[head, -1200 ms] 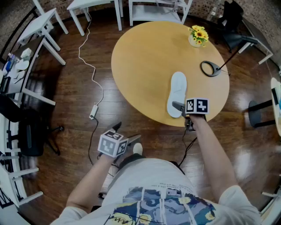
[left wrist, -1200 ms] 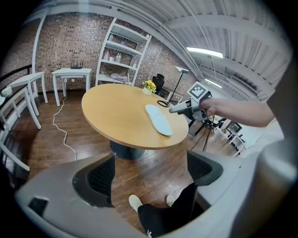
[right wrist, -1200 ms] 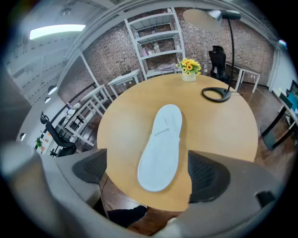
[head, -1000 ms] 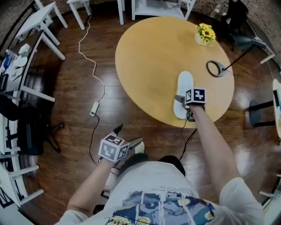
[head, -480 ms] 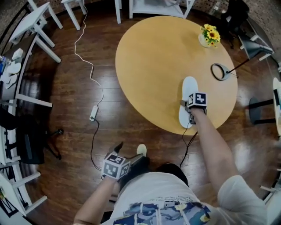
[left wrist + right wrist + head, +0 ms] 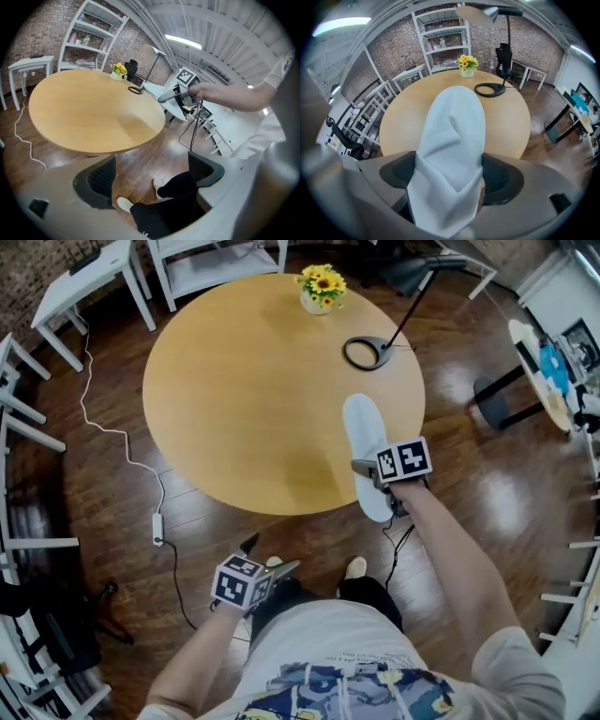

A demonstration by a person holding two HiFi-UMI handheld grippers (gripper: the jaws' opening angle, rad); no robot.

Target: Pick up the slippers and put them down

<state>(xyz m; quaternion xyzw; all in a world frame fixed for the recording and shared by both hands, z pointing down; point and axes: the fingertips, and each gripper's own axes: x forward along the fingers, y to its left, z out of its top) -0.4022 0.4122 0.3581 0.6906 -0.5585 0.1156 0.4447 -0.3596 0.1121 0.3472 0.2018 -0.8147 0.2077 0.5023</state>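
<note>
A white slipper (image 6: pixel 364 448) is pinched at its heel end by my right gripper (image 6: pixel 380 486), and its heel end hangs past the near right rim of the round wooden table (image 6: pixel 244 399). In the right gripper view the slipper (image 6: pixel 452 140) is folded between the two dark pads (image 6: pixel 401 174), with its toe pointing out over the table. The jaws are still closing on it. My left gripper (image 6: pixel 272 554) hangs low over the wooden floor in front of the person's legs. Its jaws are wide apart, and the left gripper (image 6: pixel 152 176) has only floor and a leg behind it.
A vase of yellow flowers (image 6: pixel 322 287) and a black desk lamp's ring base (image 6: pixel 368 352) stand on the far part of the table. A white cable with a power strip (image 6: pixel 157 526) lies on the floor at left. White tables (image 6: pixel 94 273) and chairs ring the room.
The right gripper's jaws closed on the slipper's heel and drew it toward the table's edge, lifting it. The left gripper shifted over the floor and stayed open. The head view swung round.
</note>
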